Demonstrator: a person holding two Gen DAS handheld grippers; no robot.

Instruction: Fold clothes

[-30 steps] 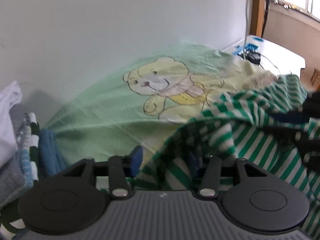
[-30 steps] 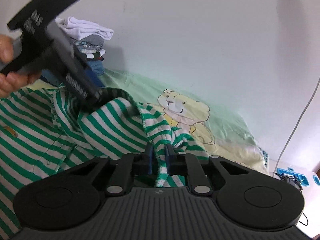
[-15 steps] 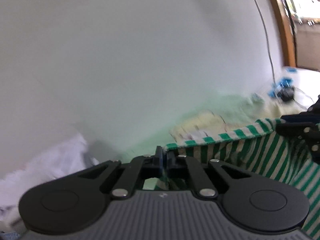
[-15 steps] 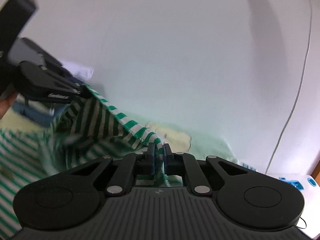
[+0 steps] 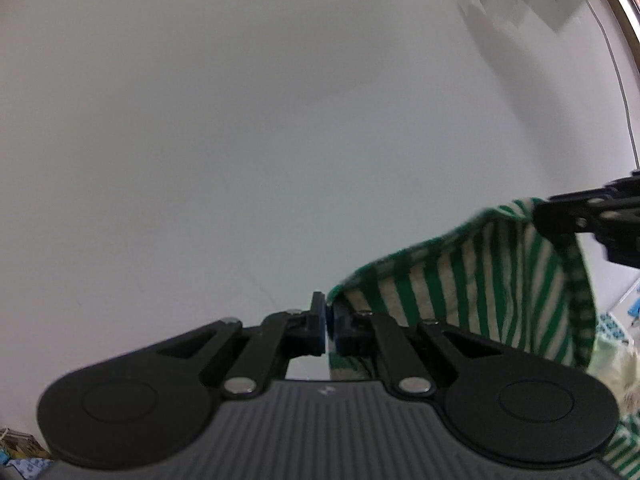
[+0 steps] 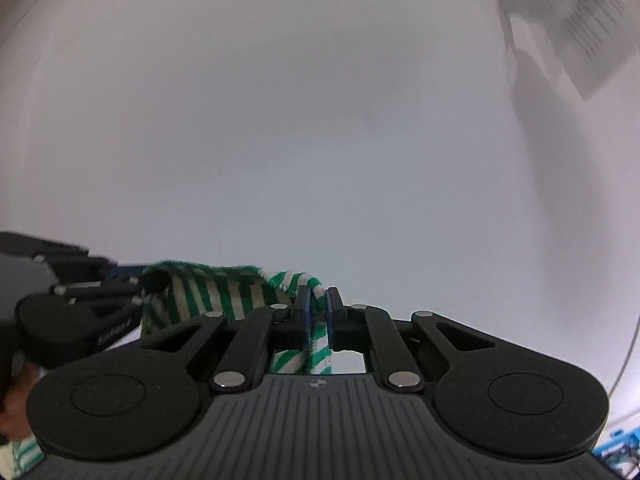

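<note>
Striped shirt (image 5: 476, 276) hangs clamped between left claw (image 5: 329, 330) and right claw (image 6: 317, 322), before white wall (image 5: 280, 120).

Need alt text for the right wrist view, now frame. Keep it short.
The right tool is shut on the edge of a green-and-white striped garment, held up in front of a plain white wall. The left tool grips the same edge at the left of the frame, the cloth sagging slightly between them.
</note>
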